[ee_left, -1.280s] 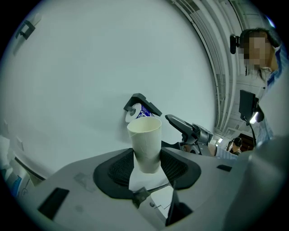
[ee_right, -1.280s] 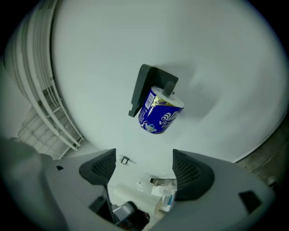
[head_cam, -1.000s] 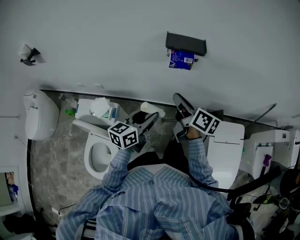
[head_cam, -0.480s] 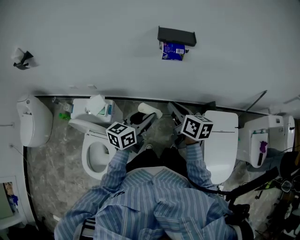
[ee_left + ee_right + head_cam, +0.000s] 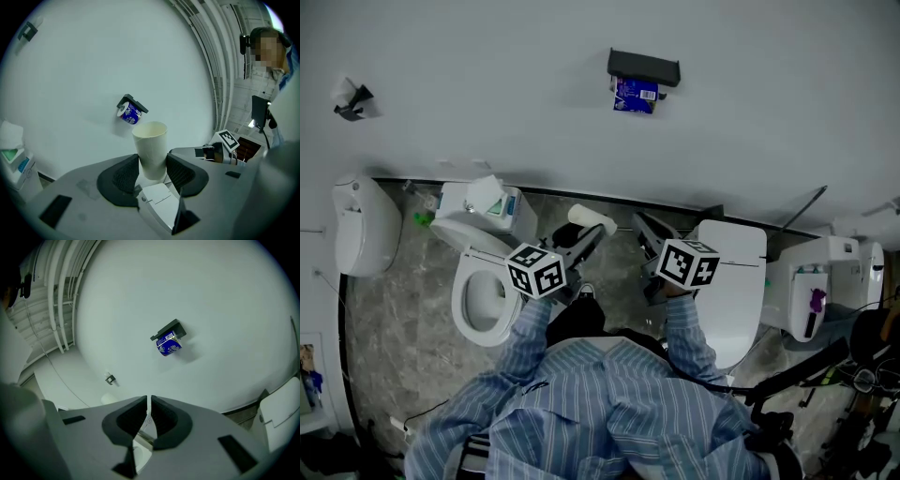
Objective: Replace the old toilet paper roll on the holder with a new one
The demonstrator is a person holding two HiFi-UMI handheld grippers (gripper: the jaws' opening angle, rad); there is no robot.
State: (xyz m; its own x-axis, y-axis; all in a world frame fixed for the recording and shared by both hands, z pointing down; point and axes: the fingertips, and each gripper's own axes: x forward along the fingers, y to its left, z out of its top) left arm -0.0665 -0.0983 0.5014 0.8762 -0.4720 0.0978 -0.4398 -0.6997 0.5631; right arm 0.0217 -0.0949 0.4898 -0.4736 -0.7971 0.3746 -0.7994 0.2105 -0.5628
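white paper tube (image 5: 150,140) gripped between left tool (image 5: 152,161) jaws. right tool (image 5: 149,401) clenched, nothing held. blue-wrapped roll (image 5: 635,94) noted on black wall holder (image 5: 643,66), well apart from both tools.

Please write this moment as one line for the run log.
left tongs: shut on tube | right tongs: shut, empty | holder: blue roll

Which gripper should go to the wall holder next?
Probably the right gripper: empty, jaws shut, facing the holder. The left gripper is clamped on a white tube.
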